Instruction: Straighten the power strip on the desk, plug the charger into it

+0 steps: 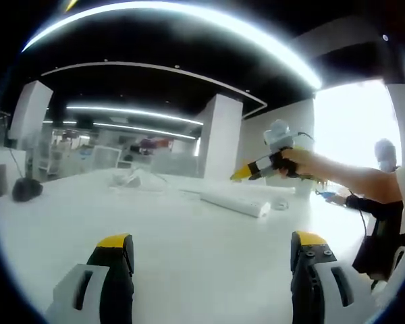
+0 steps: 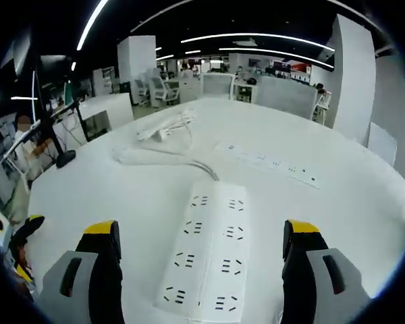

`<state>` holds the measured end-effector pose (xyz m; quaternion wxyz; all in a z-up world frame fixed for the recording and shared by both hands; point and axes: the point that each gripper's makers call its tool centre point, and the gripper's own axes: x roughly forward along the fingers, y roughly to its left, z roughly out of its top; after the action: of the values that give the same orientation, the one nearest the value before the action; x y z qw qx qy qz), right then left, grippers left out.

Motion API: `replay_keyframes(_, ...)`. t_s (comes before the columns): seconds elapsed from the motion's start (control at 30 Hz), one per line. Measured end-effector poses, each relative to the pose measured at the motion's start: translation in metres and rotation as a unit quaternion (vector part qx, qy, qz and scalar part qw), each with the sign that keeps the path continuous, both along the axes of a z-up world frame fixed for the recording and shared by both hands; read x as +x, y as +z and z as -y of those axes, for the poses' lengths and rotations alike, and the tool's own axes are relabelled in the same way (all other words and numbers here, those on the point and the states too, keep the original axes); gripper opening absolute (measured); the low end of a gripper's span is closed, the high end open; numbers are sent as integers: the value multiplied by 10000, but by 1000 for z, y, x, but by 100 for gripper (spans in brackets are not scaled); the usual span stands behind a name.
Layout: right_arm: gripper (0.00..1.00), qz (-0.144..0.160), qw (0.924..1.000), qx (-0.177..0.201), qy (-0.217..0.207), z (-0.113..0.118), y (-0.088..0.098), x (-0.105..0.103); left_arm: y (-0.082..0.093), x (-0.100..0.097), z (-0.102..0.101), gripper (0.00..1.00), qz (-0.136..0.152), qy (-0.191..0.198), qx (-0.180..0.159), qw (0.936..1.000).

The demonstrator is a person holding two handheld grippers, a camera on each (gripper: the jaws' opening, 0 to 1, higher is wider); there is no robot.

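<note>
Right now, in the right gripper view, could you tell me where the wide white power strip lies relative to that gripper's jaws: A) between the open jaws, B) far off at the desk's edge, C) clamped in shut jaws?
A: the power strip lies flat on the desk between the right gripper's spread yellow-tipped jaws, untouched by either.

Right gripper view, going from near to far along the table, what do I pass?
Wide power strip between the open jaws → its cable → long flat power strip → white charger with cord.

Open office with white pillars [image 1: 219,135], dark ceiling with strip lights [image 1: 189,17], bright window [image 1: 351,128]
</note>
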<state>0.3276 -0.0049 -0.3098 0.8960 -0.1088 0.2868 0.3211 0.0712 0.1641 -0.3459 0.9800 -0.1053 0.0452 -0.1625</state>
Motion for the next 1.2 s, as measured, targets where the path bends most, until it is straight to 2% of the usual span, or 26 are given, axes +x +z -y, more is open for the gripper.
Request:
replay_keyframes(0.1,100,-39,9999,-154,23,1,-3,-1,0,0,0,99,5,-3,-6,10000)
replay_keyframes(0.33,98,-310,9995,-106,-32,3,-12,3,-1,-1,0,99,-16,-13,-19,10000)
replay_keyframes(0.53,95,-651,9975,-271,6,4,-21,3,-1,-1,1,99,-12,-16,-31,10000)
replay_keyframes(0.6,94,-805,9961,-353,37,5,-25,2,0,-1,1,99,-9,-23,-39,10000)
replay_keyframes(0.67,95,-1135,9931,-276,137,1,-30,-6,1,-2,2,99,6,-36,-43,10000)
replay_keyframes(0.83,94,-1269,9904,-505,193,4,-39,-4,1,-3,1,99,9,-30,-69,10000)
replay_keyframes(1.0,92,-1674,9823,-738,402,6,-52,-17,1,-3,-1,99,9,-15,-84,10000)
replay_keyframes(1.2,89,-1774,9788,-949,376,6,-56,-18,0,-2,2,99,13,-54,-100,9999)
